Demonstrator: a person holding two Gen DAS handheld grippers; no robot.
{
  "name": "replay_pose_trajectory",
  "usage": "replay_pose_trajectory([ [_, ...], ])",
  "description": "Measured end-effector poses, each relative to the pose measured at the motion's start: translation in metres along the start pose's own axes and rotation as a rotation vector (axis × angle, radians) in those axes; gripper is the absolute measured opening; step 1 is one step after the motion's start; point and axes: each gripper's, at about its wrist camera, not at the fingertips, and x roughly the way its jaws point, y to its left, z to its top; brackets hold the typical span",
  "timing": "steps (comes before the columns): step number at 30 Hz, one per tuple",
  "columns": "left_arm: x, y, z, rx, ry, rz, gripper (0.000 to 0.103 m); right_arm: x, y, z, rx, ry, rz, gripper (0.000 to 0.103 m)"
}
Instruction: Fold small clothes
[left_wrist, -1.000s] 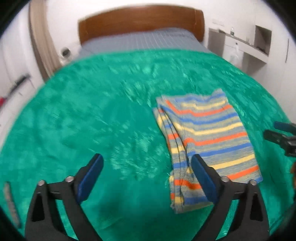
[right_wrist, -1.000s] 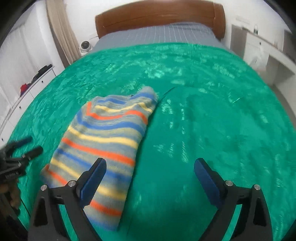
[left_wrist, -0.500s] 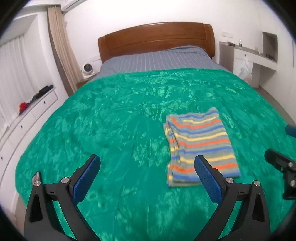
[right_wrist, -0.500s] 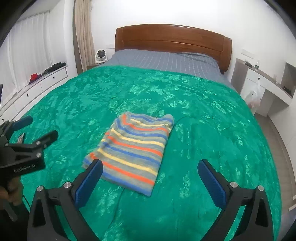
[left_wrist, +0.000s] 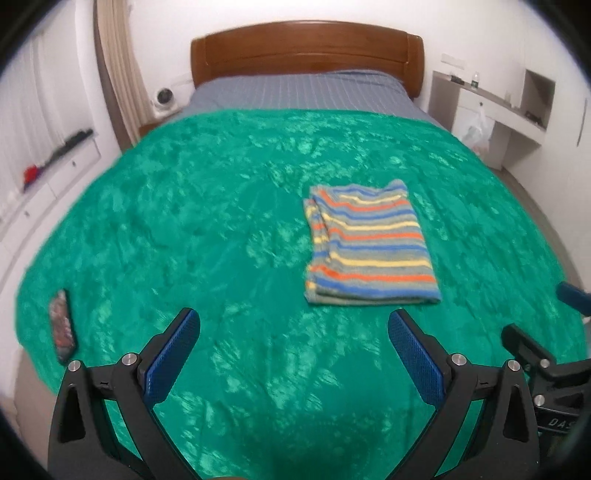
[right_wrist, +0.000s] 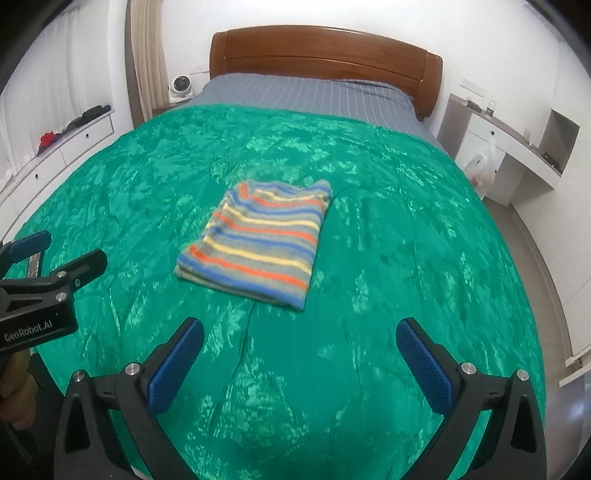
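Your left gripper and right gripper both stood wide apart with nothing between the pads, hovering above the green bedspread. The folded striped sweater lay flat ahead of both, clear of the fingertips. Bare bedspread surrounded it on every side; a phone rested near the bed's left edge.

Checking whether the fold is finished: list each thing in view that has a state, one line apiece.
striped garment: folded into a rectangle, lying flat on the blanket, touched by neither gripper.
left gripper: open, nothing between its fingers.
right gripper: open, nothing between its fingers.
green blanket: spread over the bed, lightly creased.
phone: lying flat near the blanket's left edge.
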Motion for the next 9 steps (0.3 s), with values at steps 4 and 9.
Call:
replay_pose_trajectory([
  [4,-0.005,0.0,-0.005,-0.017,-0.016,-0.001,0.102,-0.003,-0.001,-0.003,-0.003,0.001,-0.002,0.102],
  [9,-0.014,-0.006,-0.008,0.008,-0.044,0.027,0.102,-0.006,-0.003,-0.001,0.008,-0.012,0.009,0.102],
])
